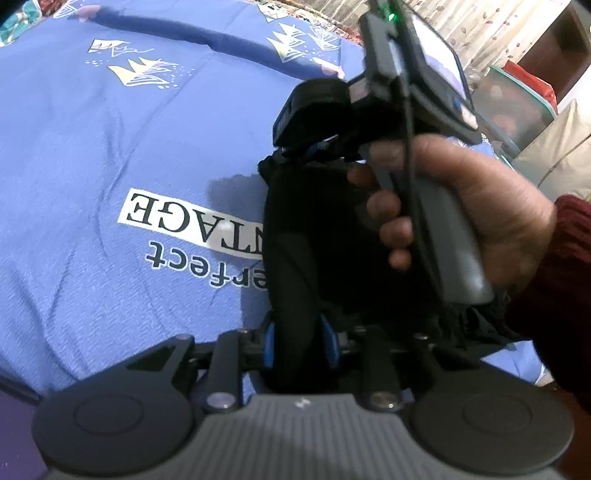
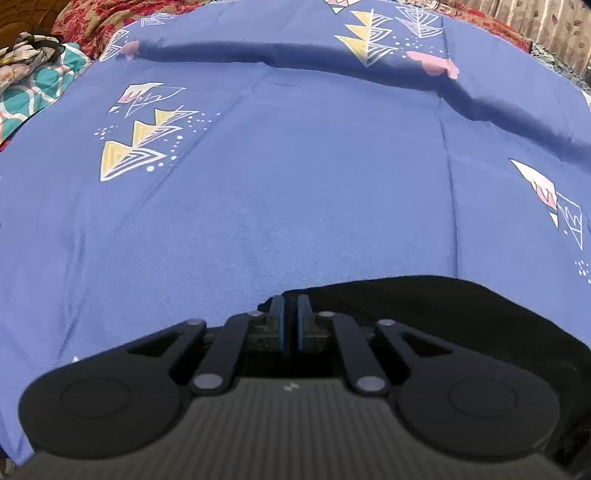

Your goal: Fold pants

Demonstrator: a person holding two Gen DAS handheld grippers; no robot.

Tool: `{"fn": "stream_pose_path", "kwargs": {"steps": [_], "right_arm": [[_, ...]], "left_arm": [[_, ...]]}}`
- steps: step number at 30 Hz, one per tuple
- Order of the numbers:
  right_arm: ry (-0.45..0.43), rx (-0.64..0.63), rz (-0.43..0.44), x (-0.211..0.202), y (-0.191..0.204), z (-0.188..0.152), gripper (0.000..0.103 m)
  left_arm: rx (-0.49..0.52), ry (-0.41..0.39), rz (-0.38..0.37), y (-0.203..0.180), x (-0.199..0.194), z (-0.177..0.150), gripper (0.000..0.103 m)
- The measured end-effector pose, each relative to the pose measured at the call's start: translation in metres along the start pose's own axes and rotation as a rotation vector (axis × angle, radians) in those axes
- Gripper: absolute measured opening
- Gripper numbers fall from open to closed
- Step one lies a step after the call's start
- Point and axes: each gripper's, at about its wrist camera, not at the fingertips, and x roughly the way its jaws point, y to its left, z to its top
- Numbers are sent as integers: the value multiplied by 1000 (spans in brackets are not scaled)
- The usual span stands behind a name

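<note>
The black pants [image 1: 317, 229] hang bunched between my two grippers above the blue bedsheet [image 1: 110, 155]. My left gripper [image 1: 301, 345] is shut on a thick fold of the pants; the blue pads press the cloth from both sides. In the left wrist view my right gripper [image 1: 314, 147] sits just ahead, held by a hand [image 1: 480, 206], and pinches the far end of the same fold. In the right wrist view my right gripper [image 2: 290, 317] is shut on the edge of the pants [image 2: 443, 314], which spread to the right under it.
The blue sheet [image 2: 295, 184] with triangle prints and a "VINTAGE" text patch [image 1: 177, 218] covers the bed. A red patterned blanket [image 2: 110, 14] and a teal cloth [image 2: 44, 85] lie at the far left. Curtains and a plastic bin [image 1: 517, 103] stand at the right.
</note>
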Motion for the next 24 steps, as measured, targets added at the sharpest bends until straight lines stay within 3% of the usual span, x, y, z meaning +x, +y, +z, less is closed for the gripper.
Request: {"fn": "stream_pose_path", "kwargs": {"steps": [4,10,13,20,24], "right_arm": [[-67,68,70,-21,-19,9,28],[-193,149,165,-86,-57,-21,31],[-226,143,160,-112,-74,-51,32],[-218,123,155,-140,-97,-113,33],[-162,160,170,-125,-103,-133,31]], "left_arm": [[-26,2,-14,5,-1,-1,32],[-71,-28,-33,14,-15,2,47],[-89,-39,-36,17,-20,4,51],[-115,-17,-77,11,-18,10,60],[-94,37,-20,3,-2,5,60]]}}
